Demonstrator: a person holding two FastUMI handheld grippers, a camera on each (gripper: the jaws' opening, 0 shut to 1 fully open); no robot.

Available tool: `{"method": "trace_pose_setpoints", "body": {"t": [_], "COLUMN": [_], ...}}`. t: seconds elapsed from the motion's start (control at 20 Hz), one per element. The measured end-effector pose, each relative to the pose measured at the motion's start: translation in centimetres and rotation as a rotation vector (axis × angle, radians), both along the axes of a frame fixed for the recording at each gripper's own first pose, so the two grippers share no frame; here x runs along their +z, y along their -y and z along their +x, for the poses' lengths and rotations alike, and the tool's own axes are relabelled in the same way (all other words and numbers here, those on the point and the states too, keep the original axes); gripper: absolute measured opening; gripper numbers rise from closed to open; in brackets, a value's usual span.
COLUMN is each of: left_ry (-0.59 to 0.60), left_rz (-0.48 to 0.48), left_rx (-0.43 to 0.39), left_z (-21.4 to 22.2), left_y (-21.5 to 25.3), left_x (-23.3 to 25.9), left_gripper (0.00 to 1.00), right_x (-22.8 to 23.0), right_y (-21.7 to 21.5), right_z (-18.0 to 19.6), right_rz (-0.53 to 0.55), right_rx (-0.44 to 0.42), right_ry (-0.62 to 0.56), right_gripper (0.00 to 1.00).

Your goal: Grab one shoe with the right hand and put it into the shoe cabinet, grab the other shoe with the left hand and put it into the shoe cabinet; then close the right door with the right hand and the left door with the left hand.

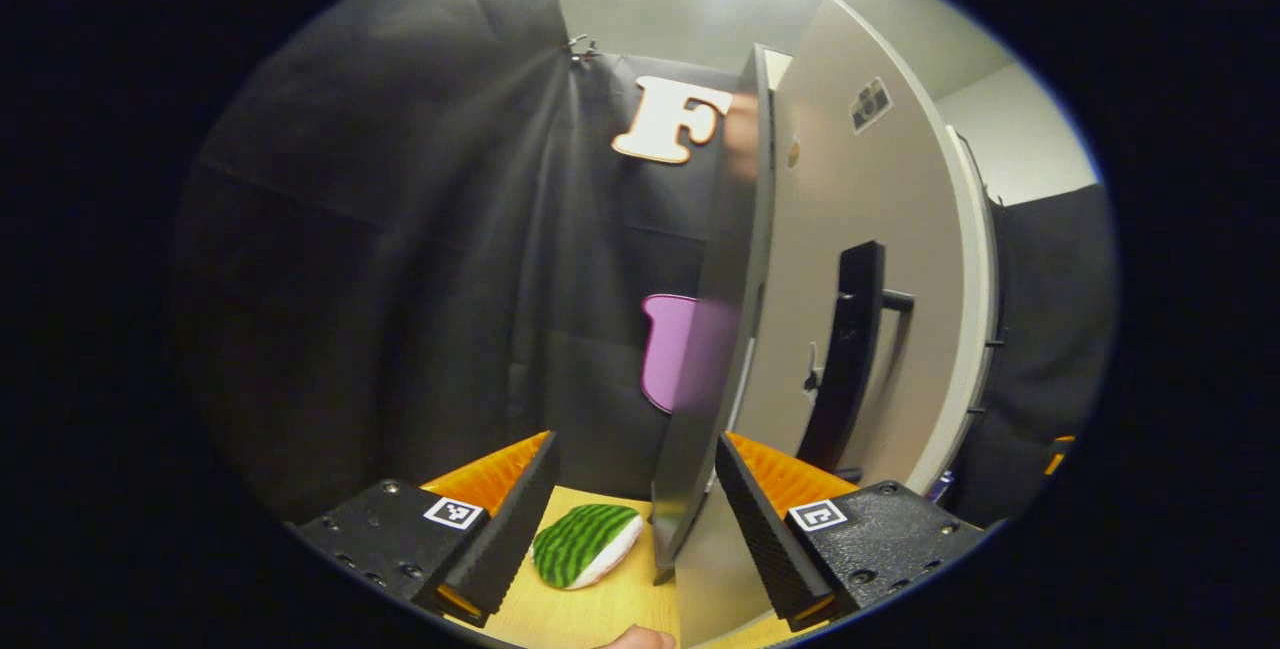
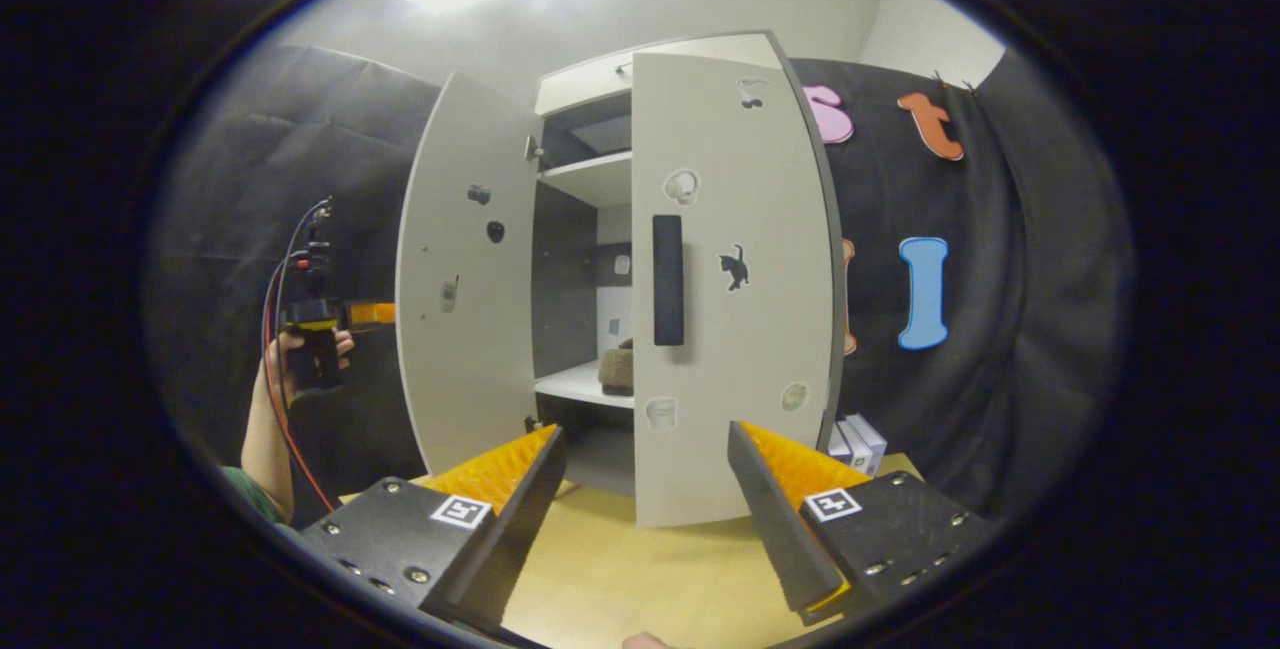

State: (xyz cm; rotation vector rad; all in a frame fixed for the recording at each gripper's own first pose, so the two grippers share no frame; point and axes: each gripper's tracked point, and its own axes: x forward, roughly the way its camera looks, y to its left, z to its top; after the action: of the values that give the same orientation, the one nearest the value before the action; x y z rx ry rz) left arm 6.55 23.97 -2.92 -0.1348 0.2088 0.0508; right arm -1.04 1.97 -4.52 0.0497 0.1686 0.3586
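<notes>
Shoes stowed, doors left to close.

I saw a brown shoe (image 2: 618, 367) resting on the lower shelf of the shoe cabinet (image 2: 590, 179); I couldn't make out the other. My right gripper (image 2: 645, 499) hung wide open and empty before the right door (image 2: 735, 329), which I judged nearly closed. My left gripper (image 1: 635, 504), spread apart and holding nothing, straddled the edge of the left door (image 1: 850, 259), standing wide open, near a watermelon-patterned toy (image 1: 585, 544) on the desk (image 1: 600, 609).
</notes>
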Motion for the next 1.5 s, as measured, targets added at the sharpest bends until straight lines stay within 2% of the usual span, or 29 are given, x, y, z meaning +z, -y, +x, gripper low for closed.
{"method": "trace_pose_setpoints", "body": {"t": [0.1,0.15,0.2,0.25,0.3,0.35,0.45,0.5,0.55,0.6,0.65,0.7,0.75,0.8,0.9,1.1,1.15,1.2,1.3,1.35,1.4,1.5], "left_ry": [-0.048,-0.059,-0.086,-0.106,-0.117,-0.121,-0.119,-0.115,-0.103,-0.086,-0.086,-0.097,-0.108,-0.112,-0.122,-0.094,-0.079,-0.069,-0.047,-0.041,-0.033,-0.025], "left_rz": [0.082,0.073,0.058,0.054,0.055,0.058,0.081,0.097,0.121,0.141,0.158,0.158,0.152,0.142,0.115,0.166,0.173,0.176,0.169,0.161,0.156,0.156], "left_rx": [-0.053,-0.063,-0.072,-0.085,-0.098,-0.102,-0.102,-0.103,-0.109,-0.118,-0.131,-0.141,-0.152,-0.164,-0.183,-0.139,-0.121,-0.104,-0.083,-0.081,-0.079,-0.076], "left_z": [0.9,0.7,0.6,0.5,0.6,0.9,1.3,1.3,1.5,1.8,2.1,2.4,2.7,2.7,2.7,2.9,3.0,2.9,2.2,1.9,1.5,0.7], "left_y": [1.6,2.2,3.3,4.7,5.8,6.9,8.3,9.0,9.7,10.5,11.3,12.0,12.8,13.9,15.7,15.9,15.8,15.8,15.9,16.0,16.1,16.0], "left_x": [0.0,-0.2,-0.3,-0.7,-0.8,-0.8,-0.8,-0.7,-0.6,-0.3,-0.5,-1.3,-1.6,-1.9,-2.2,-1.8,-1.6,-1.3,-0.8,-0.6,-0.4,-0.1], "left_gripper": [0.84,0.84,0.86,0.85,0.9,0.9,0.9,0.86,0.9,0.91,0.86,0.91,0.9,0.86,0.9,0.96,0.94,0.96,0.94,0.96,0.94,0.96], "right_x": [0.5,0.7,0.7,0.8,0.7,0.7,0.7,0.8,0.9,0.9,1.0,1.0,1.0,1.1,1.0,0.5,0.4,0.4,0.3,0.3,0.4,0.6], "right_y": [-0.4,-0.6,-0.5,-0.4,-0.5,-0.3,0.2,0.6,1.1,1.6,2.0,2.2,2.4,2.6,2.8,3.5,3.7,4.0,4.4,4.5,4.6,4.7], "right_z": [-1.0,-1.4,-1.8,-1.9,-1.5,-1.3,-1.2,-1.4,-1.5,-1.5,-1.5,-1.5,-1.5,-1.6,-1.8,-2.2,-2.3,-2.4,-2.3,-2.3,-2.3,-2.4], "right_rz": [0.004,0.005,0.005,0.011,0.02,0.028,0.029,0.028,0.021,0.015,0.007,0.0,-0.003,-0.004,0.003,0.004,0.003,0.002,0.002,0.004,0.008,0.011], "right_rx": [0.011,0.012,0.012,0.013,0.017,0.014,0.006,-0.003,-0.012,-0.023,-0.032,-0.039,-0.044,-0.045,-0.047,-0.049,-0.054,-0.057,-0.065,-0.066,-0.069,-0.074], "right_ry": [0.026,0.036,0.041,0.046,0.05,0.05,0.055,0.061,0.068,0.076,0.083,0.089,0.093,0.098,0.1,0.092,0.091,0.09,0.087,0.087,0.089,0.094], "right_gripper": [0.98,0.93,0.98,0.98,0.98,0.98,0.98,0.98,0.98,0.98,0.98,0.98,0.98,0.98,0.98,0.98,0.98,0.98,0.98,0.98,0.98,0.98]}}
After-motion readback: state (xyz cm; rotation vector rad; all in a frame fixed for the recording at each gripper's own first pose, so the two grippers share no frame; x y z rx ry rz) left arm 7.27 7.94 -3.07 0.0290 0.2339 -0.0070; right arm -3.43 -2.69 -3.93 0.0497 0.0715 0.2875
